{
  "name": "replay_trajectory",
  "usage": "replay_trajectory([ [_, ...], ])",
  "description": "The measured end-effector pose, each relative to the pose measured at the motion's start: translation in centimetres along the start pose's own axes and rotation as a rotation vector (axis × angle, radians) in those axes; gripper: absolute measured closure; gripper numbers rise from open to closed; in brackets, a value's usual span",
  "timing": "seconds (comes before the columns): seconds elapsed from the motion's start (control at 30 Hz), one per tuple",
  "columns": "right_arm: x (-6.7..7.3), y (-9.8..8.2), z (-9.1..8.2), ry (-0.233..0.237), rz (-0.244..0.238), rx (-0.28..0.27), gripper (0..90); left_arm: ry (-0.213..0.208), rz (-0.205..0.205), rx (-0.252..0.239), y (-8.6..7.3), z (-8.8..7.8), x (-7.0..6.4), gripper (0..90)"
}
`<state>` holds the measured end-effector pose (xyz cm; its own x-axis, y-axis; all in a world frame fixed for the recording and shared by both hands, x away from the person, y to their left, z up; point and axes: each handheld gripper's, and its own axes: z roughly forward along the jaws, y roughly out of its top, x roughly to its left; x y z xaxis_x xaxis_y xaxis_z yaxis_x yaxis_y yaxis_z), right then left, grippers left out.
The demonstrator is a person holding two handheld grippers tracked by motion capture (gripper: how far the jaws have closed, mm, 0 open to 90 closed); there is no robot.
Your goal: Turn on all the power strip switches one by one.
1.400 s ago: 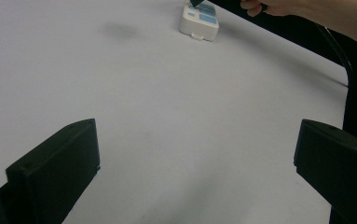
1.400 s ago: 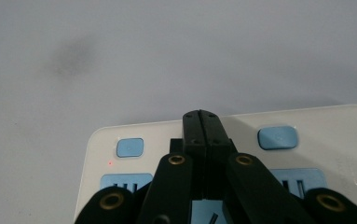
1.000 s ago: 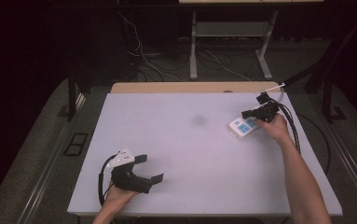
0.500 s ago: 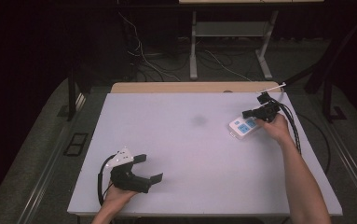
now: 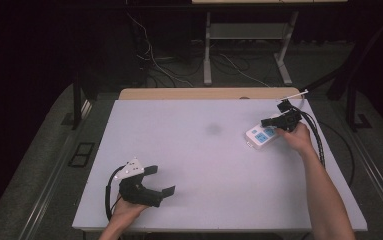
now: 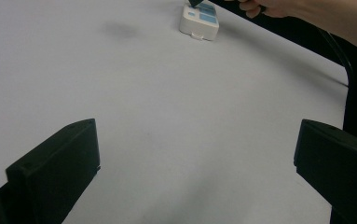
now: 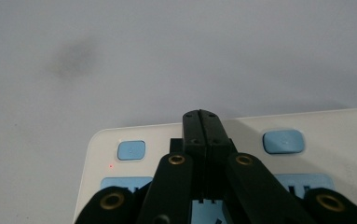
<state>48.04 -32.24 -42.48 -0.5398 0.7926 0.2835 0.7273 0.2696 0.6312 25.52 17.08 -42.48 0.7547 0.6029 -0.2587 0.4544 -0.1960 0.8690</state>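
honestly the power strip (image 5: pixel 262 135) at 3 o'clock on the table (image 5: pixel 199 165) could skid: right gripper (image 5: pixel 268 123), jaws shut together with nothing between, presses down on its top. left gripper (image 5: pixel 162 180) sits wide open at 7 o'clock, steadying nothing.

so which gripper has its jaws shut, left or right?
The right gripper, over the white power strip: jaws pressed together. The left gripper stands wide open.
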Motion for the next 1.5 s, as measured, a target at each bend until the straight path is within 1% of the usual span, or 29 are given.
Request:
replay_trajectory([
  [0.07,-0.1,-0.3,0.0,0.003,0.01,-0.017,90.0,-0.001,0.001,0.001,0.0,0.1,0.0,0.0],
  [0.13,-0.1,-0.4,0.0,0.003,0.01,-0.023,90.0,-0.001,-0.002,0.001,0.0,0.1,0.1,0.0],
  [0.3,0.1,-0.3,0.1,-0.011,-0.006,-0.012,90.0,0.001,-0.002,0.0,0.0,0.1,0.0,0.0],
  [0.33,0.1,-0.3,0.1,-0.011,0.005,-0.012,90.0,0.001,-0.001,0.0,0.0,0.1,0.0,0.0],
  [0.43,0.2,-0.3,0.1,-0.021,-0.009,-0.015,90.0,-0.001,0.0,0.0,0.0,0.1,-0.1,0.0],
  [0.6,0.4,-0.2,0.1,-0.025,-0.004,-0.015,90.0,-0.002,0.001,0.003,0.0,0.2,-0.1,0.0],
  [0.67,0.3,-0.2,0.1,-0.018,0.003,-0.018,90.0,-0.003,-0.002,0.0,0.0,0.2,-0.1,0.0],
  [0.73,0.2,-0.2,0.0,0.002,0.015,-0.019,90.0,-0.005,-0.004,-0.001,0.0,0.2,0.0,0.0],
  [0.77,0.1,-0.2,0.0,0.002,0.019,-0.015,90.0,-0.006,-0.002,0.001,0.0,0.3,0.0,0.0],
  [0.83,0.2,-0.1,-0.1,0.005,0.015,-0.011,90.0,-0.007,-0.001,0.005,0.0,0.3,0.0,0.0],
  [0.93,0.4,0.3,-0.5,0.016,0.01,-0.029,90.0,-0.009,0.0,0.005,0.0,0.4,0.0,0.0],
  [1.0,0.3,0.5,-0.7,0.019,0.008,-0.029,90.0,-0.007,-0.002,0.006,0.0,0.4,0.0,0.0],
  [1.17,0.1,1.4,-1.5,0.008,-0.007,-0.033,90.0,-0.005,0.001,0.004,0.0,0.3,0.0,0.0],
  [1.27,-0.1,2.0,-1.9,-0.009,-0.016,-0.031,90.0,-0.004,0.0,0.007,0.0,0.3,0.0,0.0],
  [1.37,-0.5,2.4,-2.3,-0.018,-0.01,-0.039,90.0,-0.003,0.0,0.007,0.0,0.3,0.1,0.0],
  [1.5,-1.3,2.4,-2.6,-0.035,0.017,-0.047,90.0,-0.002,0.001,0.006,0.0,0.2,0.1,0.0],
])
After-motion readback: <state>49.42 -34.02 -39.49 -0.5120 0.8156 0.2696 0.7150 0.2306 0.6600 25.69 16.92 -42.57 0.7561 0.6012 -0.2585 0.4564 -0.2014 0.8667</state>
